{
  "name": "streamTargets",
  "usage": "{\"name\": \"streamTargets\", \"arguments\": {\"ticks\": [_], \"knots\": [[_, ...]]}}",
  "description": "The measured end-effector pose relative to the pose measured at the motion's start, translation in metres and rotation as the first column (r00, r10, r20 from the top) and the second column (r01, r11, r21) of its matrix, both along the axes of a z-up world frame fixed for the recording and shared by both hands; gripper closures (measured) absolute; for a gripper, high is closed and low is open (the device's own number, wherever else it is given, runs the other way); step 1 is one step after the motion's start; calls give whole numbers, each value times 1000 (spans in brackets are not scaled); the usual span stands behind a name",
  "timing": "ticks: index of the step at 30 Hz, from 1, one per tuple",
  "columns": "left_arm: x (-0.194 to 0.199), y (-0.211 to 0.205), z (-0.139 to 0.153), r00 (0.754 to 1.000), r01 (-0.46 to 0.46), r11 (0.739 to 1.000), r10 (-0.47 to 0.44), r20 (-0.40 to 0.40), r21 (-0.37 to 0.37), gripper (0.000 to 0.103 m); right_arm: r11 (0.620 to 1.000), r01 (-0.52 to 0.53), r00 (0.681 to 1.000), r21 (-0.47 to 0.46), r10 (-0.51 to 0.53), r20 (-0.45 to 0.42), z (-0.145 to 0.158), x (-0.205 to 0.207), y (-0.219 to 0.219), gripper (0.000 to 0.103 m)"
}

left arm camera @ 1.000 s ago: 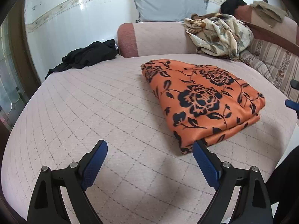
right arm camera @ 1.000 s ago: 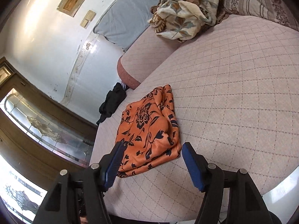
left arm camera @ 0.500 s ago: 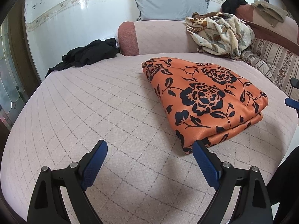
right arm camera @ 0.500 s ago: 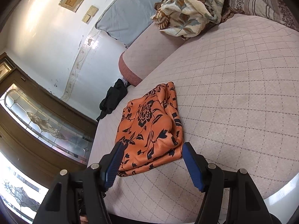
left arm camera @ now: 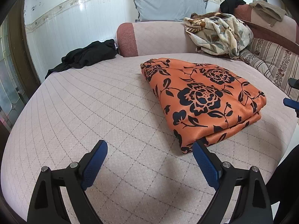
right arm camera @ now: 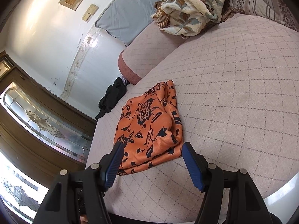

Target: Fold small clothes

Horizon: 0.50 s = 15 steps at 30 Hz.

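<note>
An orange cloth with black flowers (left arm camera: 201, 100) lies folded into a thick rectangle on the quilted pinkish seat (left arm camera: 93, 112). My left gripper (left arm camera: 149, 147) hovers over bare quilt at the cloth's near corner, jaws wide and empty. In the right wrist view the same cloth (right arm camera: 149, 123) lies just beyond my right gripper (right arm camera: 152, 147), whose blue pads stand apart with nothing pinched; the cloth's near edge shows in the gap. The right gripper's tips (left arm camera: 291, 102) peek in at the left view's right edge.
A crumpled black garment (left arm camera: 87, 56) lies at the seat's far left corner. A floral beige cloth pile (left arm camera: 218, 35) rests on the padded backrest (left arm camera: 158, 39), with a grey pillow (left arm camera: 168, 1) behind. A striped cushion (left arm camera: 271, 59) is at right. A glazed wooden door (right arm camera: 37, 115) stands beside the seat.
Both views have shifted only slightly toward the orange cloth, which looks a little larger. The cloth itself has not moved and both grippers keep the same spread.
</note>
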<state>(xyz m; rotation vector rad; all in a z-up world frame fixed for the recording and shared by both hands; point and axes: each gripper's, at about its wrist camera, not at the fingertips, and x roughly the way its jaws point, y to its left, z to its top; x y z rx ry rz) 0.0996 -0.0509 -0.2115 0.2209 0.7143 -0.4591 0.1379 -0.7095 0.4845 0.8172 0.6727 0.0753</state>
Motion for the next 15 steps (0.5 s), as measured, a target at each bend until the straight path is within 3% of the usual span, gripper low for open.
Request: {"name": "streamTargets", "arguments": {"ticks": [15], "knots": [[-1,-2,-3,1000,4,1000,-4,-1,6,11,1000,-11,1000,-6,11,-14,-2,3,1,35]]}}
